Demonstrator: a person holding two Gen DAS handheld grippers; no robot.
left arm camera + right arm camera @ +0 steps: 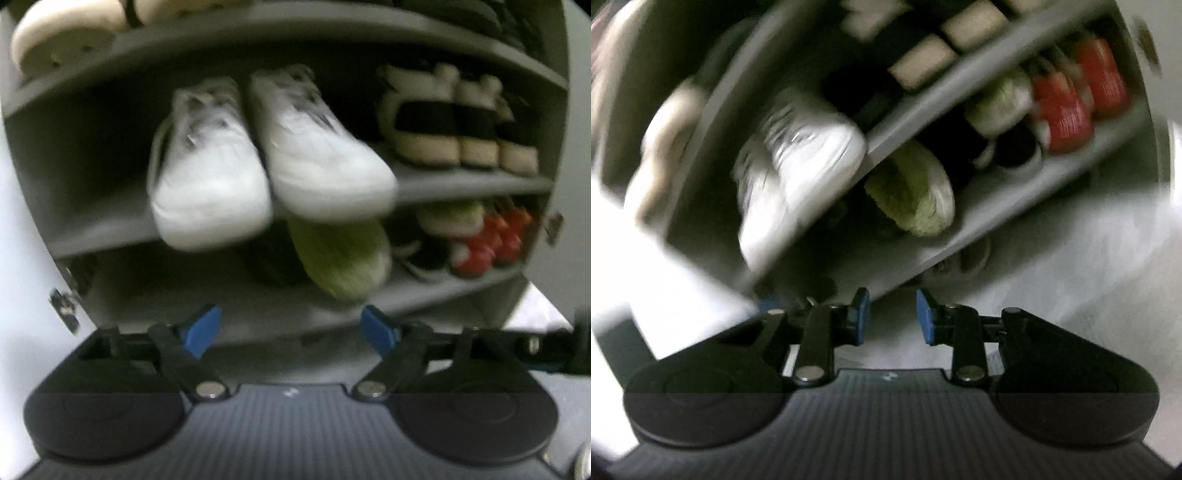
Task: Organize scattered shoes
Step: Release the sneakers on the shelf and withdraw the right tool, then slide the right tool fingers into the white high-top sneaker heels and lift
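A grey shoe rack (461, 182) fills the left wrist view. Two white sneakers (266, 155) sit side by side on its middle shelf, toes hanging over the front edge. Below them lies a green fuzzy slipper (343, 254). My left gripper (291, 328) is open and empty, just in front of the bottom shelf. The right wrist view is tilted and blurred: the white sneakers (801, 158) and the green slipper (908, 188) show on the rack (964, 114). My right gripper (892, 317) is open, holding nothing, apart from the rack above the pale floor.
Black and cream shoes (454, 118) stand on the middle shelf's right. Red shoes (487, 240) and a dark shoe sit on the lower shelf's right. Pale slippers (66, 33) rest on the top shelf. White floor (1071, 277) lies beside the rack.
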